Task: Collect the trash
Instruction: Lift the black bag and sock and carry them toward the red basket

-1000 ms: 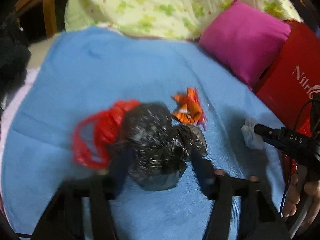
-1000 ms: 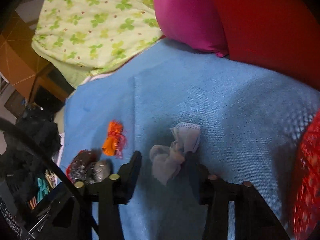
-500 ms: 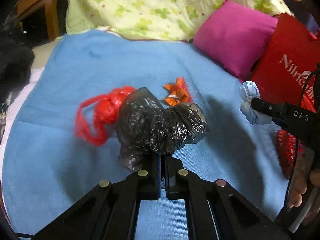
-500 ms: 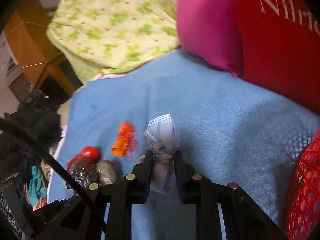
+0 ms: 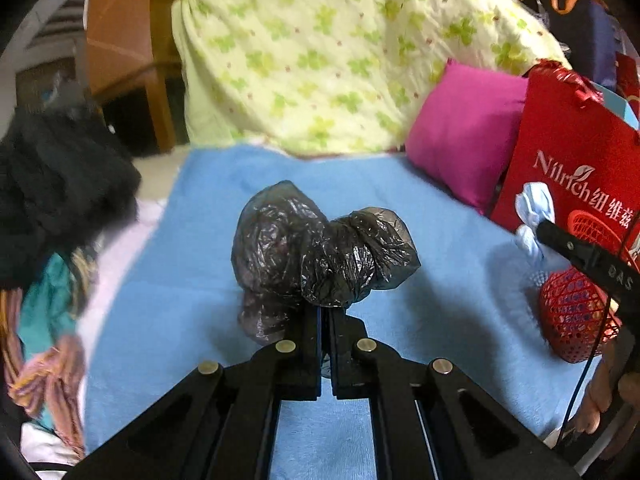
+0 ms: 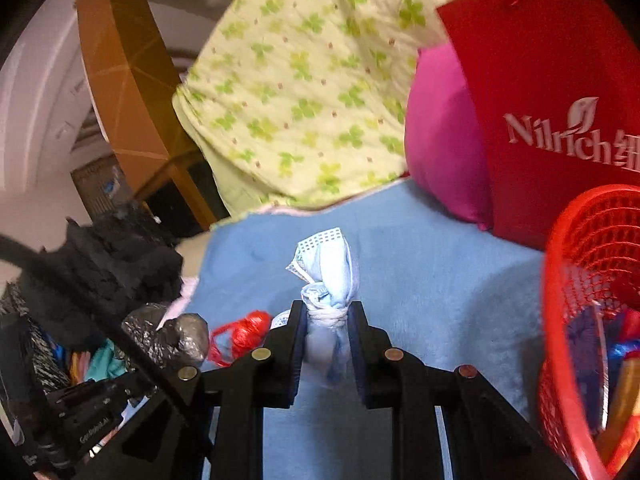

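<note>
I'm pinching a crumpled black plastic bag (image 5: 320, 248) in my left gripper (image 5: 324, 316), jaws nearly touching, and my right gripper (image 6: 327, 320) is clamping a knotted face mask (image 6: 326, 276). Both are hanging over the blue blanket (image 5: 440, 280), left of the red mesh basket (image 6: 580, 280). Only thin film is getting nipped, so the bag could be slipping free mid-carry. Left of the basket, a red scrap (image 6: 244, 334) is lying loose; behind it, a pink pillow (image 5: 460, 128) is leaning on green-patterned bedding (image 5: 320, 60).
</note>
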Available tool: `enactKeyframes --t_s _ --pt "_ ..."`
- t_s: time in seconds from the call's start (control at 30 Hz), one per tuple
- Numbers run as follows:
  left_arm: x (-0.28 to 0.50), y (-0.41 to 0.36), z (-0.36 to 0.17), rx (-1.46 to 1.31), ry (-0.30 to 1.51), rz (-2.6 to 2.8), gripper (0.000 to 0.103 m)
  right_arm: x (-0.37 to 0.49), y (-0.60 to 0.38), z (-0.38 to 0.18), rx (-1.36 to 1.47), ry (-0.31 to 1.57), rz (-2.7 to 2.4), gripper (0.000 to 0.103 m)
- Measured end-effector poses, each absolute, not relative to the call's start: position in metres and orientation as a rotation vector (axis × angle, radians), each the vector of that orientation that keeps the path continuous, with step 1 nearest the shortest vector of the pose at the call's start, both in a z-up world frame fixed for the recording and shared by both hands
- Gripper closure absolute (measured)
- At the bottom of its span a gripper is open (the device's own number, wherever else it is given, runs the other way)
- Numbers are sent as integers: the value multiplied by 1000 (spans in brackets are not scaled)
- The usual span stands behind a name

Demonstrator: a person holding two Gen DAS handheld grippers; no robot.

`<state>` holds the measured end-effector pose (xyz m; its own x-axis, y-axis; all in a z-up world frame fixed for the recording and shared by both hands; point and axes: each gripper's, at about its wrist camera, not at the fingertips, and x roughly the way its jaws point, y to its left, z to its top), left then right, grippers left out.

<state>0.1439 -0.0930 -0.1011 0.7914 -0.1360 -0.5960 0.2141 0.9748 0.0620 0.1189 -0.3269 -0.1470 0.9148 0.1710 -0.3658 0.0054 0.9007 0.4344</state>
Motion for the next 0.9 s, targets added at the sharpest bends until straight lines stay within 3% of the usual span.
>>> enactKeyframes --t_s 0.33,0.9 --pt "95 -122 -62 202 494 -212 100 41 -347 -119 413 191 23 80" --pt "77 -186 -44 289 426 -293 99 6 -410 -115 480 126 -53 80"
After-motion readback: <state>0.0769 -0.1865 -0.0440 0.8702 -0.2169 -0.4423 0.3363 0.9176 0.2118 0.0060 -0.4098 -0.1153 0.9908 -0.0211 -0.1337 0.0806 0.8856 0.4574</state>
